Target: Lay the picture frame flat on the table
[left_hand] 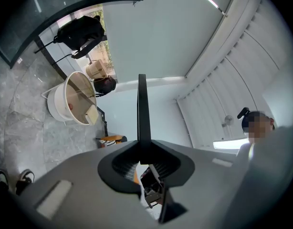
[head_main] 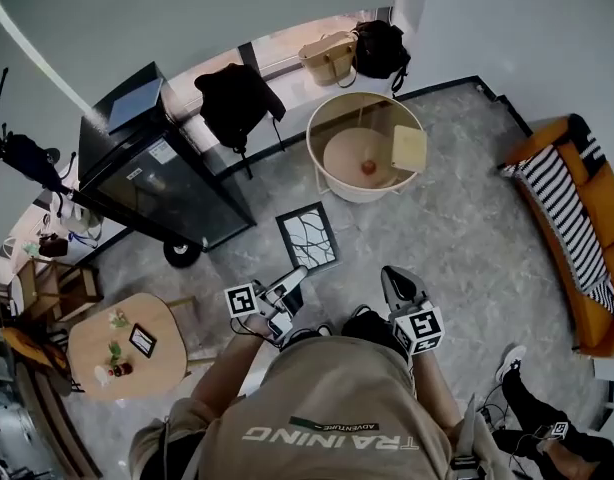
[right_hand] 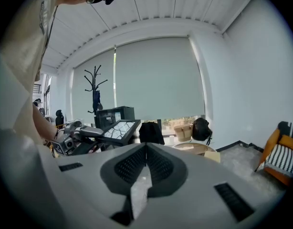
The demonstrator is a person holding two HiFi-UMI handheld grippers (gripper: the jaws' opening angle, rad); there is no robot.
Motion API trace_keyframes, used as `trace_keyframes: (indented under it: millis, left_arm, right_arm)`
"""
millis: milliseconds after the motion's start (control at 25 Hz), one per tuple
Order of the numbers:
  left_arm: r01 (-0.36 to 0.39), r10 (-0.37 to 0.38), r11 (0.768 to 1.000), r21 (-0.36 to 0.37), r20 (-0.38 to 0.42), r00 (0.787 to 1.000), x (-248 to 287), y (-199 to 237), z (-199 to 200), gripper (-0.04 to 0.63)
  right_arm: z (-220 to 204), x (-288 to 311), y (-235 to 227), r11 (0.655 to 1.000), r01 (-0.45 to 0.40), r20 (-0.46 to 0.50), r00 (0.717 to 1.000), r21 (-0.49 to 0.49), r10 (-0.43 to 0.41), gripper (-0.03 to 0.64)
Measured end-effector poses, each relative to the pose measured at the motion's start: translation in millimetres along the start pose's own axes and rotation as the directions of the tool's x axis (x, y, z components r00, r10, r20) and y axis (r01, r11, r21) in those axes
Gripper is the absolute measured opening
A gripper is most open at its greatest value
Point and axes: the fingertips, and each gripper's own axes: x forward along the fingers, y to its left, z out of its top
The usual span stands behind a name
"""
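The picture frame [head_main: 309, 236], black-rimmed with a white branch pattern, hangs in the air over the grey floor with my left gripper [head_main: 290, 286] shut on its near edge. In the left gripper view the frame [left_hand: 142, 109] shows edge-on as a thin black bar rising from between the jaws [left_hand: 142, 151]. My right gripper [head_main: 397, 286] is beside it to the right, apart from the frame, its jaws shut [right_hand: 146, 152] on nothing. The right gripper view shows the frame [right_hand: 119, 129] tilted nearly flat at the left. The round white table [head_main: 332, 183] stands just beyond.
On the round table lie a small red ball [head_main: 368, 167] and a beige block [head_main: 408, 148]. A black cabinet on wheels [head_main: 157, 173] stands to the left, a small wooden table [head_main: 99, 346] at lower left, and an orange sofa [head_main: 599, 268] at the right.
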Motion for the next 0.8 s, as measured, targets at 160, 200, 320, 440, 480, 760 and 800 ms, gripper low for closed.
trace_keyframes:
  millis: [160, 200, 320, 440, 480, 760, 800]
  left_arm:
    - [-0.006, 0.006, 1.0, -0.01, 0.002, 1.0, 20, 7, 10, 0.075]
    - [-0.005, 0.005, 1.0, -0.008, 0.003, 1.0, 29, 8, 13, 0.075]
    - [0.0, 0.0, 1.0, -0.007, 0.019, 1.0, 59, 10, 26, 0.075]
    - [-0.001, 0.001, 1.0, -0.01, 0.038, 0.999, 84, 10, 35, 0.075]
    - [-0.003, 0.003, 1.0, -0.006, 0.041, 0.999, 92, 9, 38, 0.075]
    - [-0.019, 0.016, 1.0, 0.022, 0.102, 0.995, 148, 14, 68, 0.075]
    - [-0.018, 0.015, 1.0, 0.024, 0.113, 0.993, 154, 16, 73, 0.075]
  right_arm:
    - [2, 18, -22, 1.0, -0.005, -0.012, 1.0, 0.023, 0.005, 0.008]
    - [5, 24, -28, 1.0, -0.011, -0.019, 1.0, 0.028, 0.012, 0.008]
    - [18, 45, -53, 0.999, -0.034, -0.007, 0.999, 0.014, 0.034, 0.008]
    - [24, 61, -76, 0.998, -0.07, -0.003, 0.998, 0.003, 0.07, 0.008]
    - [26, 65, -84, 0.997, -0.083, -0.008, 0.997, -0.002, 0.083, 0.008]
    - [41, 97, -149, 0.991, -0.133, 0.015, 0.991, -0.027, 0.134, 0.008]
    - [40, 103, -155, 0.99, -0.141, 0.012, 0.99, -0.03, 0.142, 0.008]
